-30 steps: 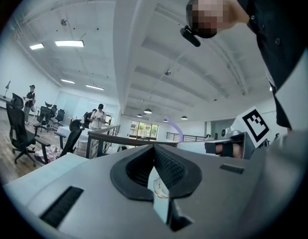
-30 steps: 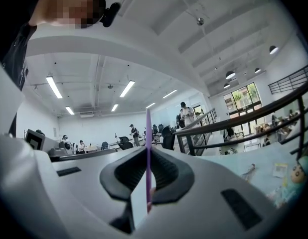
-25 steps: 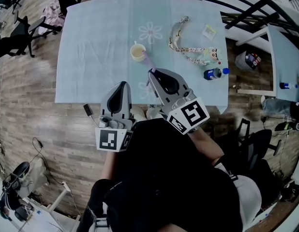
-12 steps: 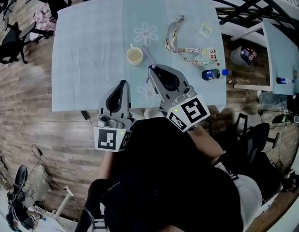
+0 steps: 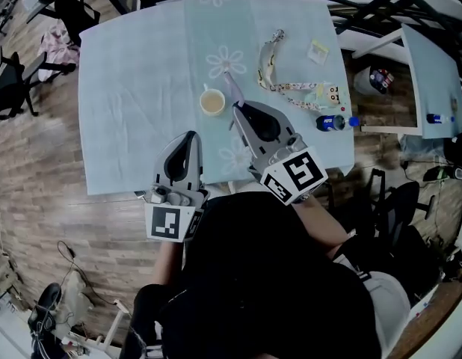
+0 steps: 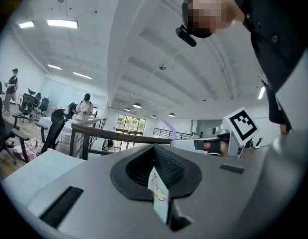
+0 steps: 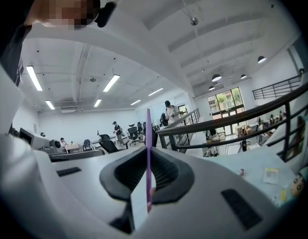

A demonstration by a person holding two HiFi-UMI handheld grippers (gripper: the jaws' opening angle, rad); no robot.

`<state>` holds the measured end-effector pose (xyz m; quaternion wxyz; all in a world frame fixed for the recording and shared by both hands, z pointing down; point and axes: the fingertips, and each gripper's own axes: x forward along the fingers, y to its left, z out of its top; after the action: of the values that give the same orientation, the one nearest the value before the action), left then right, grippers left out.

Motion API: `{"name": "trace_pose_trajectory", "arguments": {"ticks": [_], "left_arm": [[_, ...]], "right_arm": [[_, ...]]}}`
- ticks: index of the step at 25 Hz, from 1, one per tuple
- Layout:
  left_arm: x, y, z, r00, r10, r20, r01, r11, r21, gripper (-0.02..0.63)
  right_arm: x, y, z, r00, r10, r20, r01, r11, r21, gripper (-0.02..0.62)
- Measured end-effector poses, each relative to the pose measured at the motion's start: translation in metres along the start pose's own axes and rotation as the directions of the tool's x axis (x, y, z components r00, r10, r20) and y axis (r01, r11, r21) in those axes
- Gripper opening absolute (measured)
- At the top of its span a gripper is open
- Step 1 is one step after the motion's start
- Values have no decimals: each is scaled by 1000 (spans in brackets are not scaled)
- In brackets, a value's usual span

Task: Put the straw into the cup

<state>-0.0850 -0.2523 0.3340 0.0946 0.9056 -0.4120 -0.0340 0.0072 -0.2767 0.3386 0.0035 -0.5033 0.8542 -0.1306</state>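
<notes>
A cream paper cup [image 5: 212,102] stands upright on the light blue tablecloth [image 5: 134,88]. My right gripper [image 5: 235,108] is shut on a thin purple straw [image 5: 231,88], which sticks out past its jaw tips and ends just right of the cup's rim. In the right gripper view the straw [image 7: 148,143] stands straight up between the closed jaws of the right gripper [image 7: 147,156]. My left gripper [image 5: 191,135] hovers over the table's near edge, below and left of the cup, jaws together with nothing in them. The left gripper [image 6: 155,149] shows only its own closed jaws.
A patterned lanyard [image 5: 291,84] lies right of the cup, with a small packet [image 5: 318,49] behind it and a blue-capped bottle [image 5: 332,122] at the table's right edge. Office chairs [image 5: 14,88] stand left of the table; a dark railing [image 5: 380,6] runs behind.
Both grippers have moved forward over the table. The cup now lies closer to the right gripper's tip, and the straw's end has come up beside the cup's rim.
</notes>
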Motion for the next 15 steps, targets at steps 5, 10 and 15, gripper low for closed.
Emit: {"name": "trace_pose_trajectory", "arguments": {"ticks": [5, 10, 15], "left_arm": [[11, 16, -5, 999, -13, -30, 13, 1000, -9, 14], [20, 36, -9, 999, -14, -46, 13, 1000, -26, 14], [25, 50, -20, 997, -23, -75, 19, 999, -41, 14]], "right_arm": [[18, -14, -1, 999, -36, -5, 36, 999, 20, 29], [42, -19, -6, 999, -46, -19, 46, 999, 20, 28], [64, -23, -19, 998, -57, -36, 58, 998, 19, 28]]}}
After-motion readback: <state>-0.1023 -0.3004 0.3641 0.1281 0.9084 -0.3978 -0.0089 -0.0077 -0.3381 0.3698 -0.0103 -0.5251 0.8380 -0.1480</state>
